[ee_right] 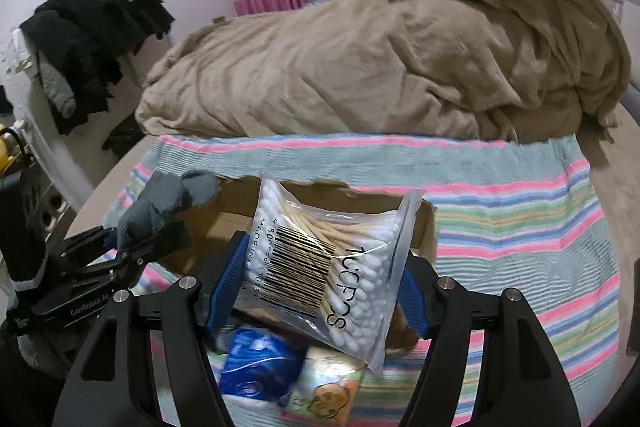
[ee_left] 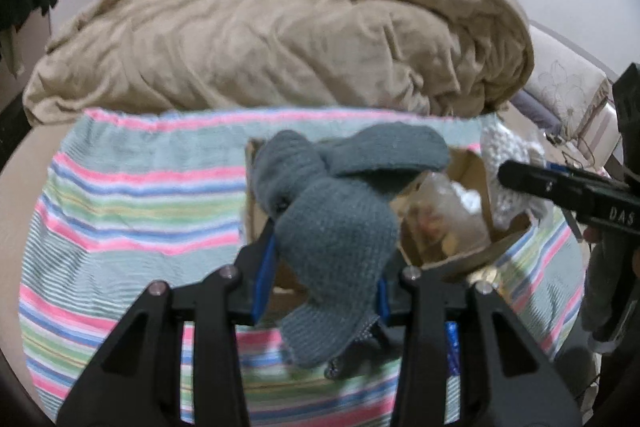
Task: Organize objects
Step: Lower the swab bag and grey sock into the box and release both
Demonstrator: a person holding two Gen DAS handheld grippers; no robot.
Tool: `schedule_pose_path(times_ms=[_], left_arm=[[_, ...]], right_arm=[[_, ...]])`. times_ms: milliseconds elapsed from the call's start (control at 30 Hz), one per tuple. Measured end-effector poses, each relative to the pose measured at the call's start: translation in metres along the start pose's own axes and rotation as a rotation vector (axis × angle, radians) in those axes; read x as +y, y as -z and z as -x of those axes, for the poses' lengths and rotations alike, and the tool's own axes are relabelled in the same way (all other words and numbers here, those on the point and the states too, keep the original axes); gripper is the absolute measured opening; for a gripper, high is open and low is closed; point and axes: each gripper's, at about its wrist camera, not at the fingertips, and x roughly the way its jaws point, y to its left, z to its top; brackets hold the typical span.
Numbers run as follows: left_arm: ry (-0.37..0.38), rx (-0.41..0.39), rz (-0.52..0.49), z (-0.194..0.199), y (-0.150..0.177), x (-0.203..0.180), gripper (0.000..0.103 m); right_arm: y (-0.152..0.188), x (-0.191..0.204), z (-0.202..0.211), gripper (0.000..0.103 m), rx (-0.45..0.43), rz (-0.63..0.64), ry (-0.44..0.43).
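Note:
My left gripper (ee_left: 324, 271) is shut on a grey knitted sock (ee_left: 336, 211) and holds it over an open cardboard box (ee_left: 476, 167) on the striped towel. From the right wrist view the left gripper (ee_right: 132, 247) and the sock (ee_right: 168, 203) are at the box's left edge. My right gripper (ee_right: 316, 279) is shut on a clear bag of cotton swabs (ee_right: 320, 263), held above the near side of the cardboard box (ee_right: 248, 203). In the left wrist view the right gripper's finger (ee_left: 560, 187) reaches in from the right.
A striped towel (ee_left: 132, 203) covers the bed, with a rumpled tan blanket (ee_left: 280, 43) behind it. A blue packet (ee_right: 256, 359) and a small printed packet (ee_right: 324, 391) lie below the swab bag. Dark clothes (ee_right: 96, 23) hang at the left wall.

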Motion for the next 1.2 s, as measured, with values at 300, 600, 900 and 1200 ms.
schedule_pose_path(times_ms=[300,600,900,1200], left_arm=[[0.029,0.093,0.036,-0.004,0.024,-0.007,0.041],[-0.003,0.066,0.027,0.019,0.023,-0.016,0.048],[-0.036,-0.004,0.016,0.051,0.014,-0.016,0.071],[-0.05,-0.051,0.02,0.088,0.024,-0.023,0.071]], right_arm=[[0.015,-0.012,-0.028,0.071,0.069,-0.013,0.014],[0.018,-0.011,-0.025,0.077,0.066,-0.005,0.031],[0.014,-0.006,0.005,0.084,-0.005,0.005,0.039],[0.013,0.009,0.051,0.084,-0.075,0.033,0.022]])
